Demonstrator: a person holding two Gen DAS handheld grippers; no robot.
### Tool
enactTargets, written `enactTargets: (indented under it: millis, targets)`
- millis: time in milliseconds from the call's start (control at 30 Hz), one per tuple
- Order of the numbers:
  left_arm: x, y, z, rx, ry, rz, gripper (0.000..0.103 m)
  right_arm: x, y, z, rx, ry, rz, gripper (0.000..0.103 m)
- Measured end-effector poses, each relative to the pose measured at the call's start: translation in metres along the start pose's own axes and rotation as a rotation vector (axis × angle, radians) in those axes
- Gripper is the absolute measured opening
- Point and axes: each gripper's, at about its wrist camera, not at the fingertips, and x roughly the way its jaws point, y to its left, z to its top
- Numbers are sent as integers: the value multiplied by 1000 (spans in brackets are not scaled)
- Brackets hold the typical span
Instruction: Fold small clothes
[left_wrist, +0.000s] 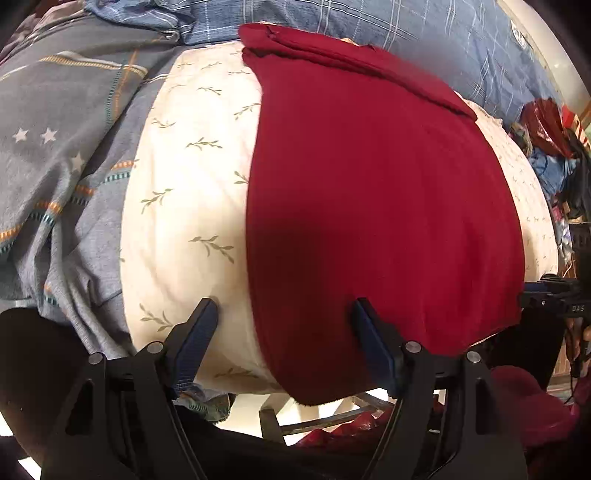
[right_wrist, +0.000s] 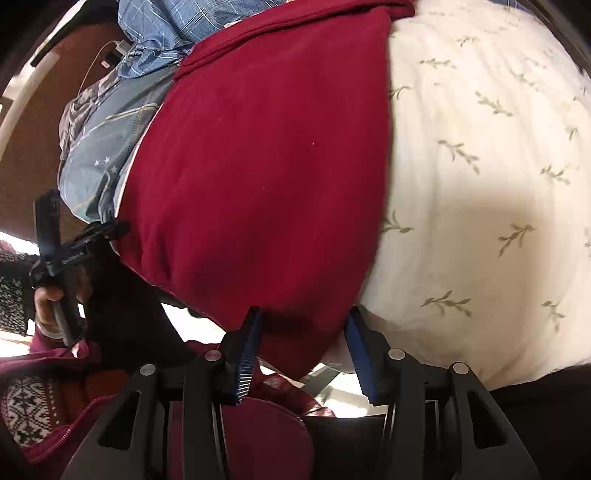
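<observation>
A dark red garment lies flat on a cream leaf-print bed cover, its near edge hanging over the bed's front edge. My left gripper is open at that near edge, one finger on the cream cover, the other over the red cloth. In the right wrist view the same red garment fills the middle. My right gripper is open with the garment's lower corner between its fingers. The left gripper shows at the garment's left edge in that view.
A grey-blue star-print garment lies to the left on the bed. A blue plaid blanket lies at the back. The cream cover spreads to the right. Clutter stands at far right. The person's patterned sleeve is at left.
</observation>
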Motion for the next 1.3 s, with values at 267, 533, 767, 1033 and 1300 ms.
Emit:
enactTargets:
  millis: [267,533,767,1033,1300]
  targets:
    - [4,-7,4,61,22,-5,77,8,3,-1,-19,5,89,46]
    - [-3,-8,8,80,-5,1,6,3,9,3,-35,-60,135,8]
    - [-28,0,39,36,-51,-170,7,-44,25,40,-103,-213,209,8]
    - [-44,6,114,-9,-237,-194,7,-76,6,112,-50,-409,180,8]
    - [-19,9,205,-62,-322,-180,7,-78,-10,198,21,-523,142,8]
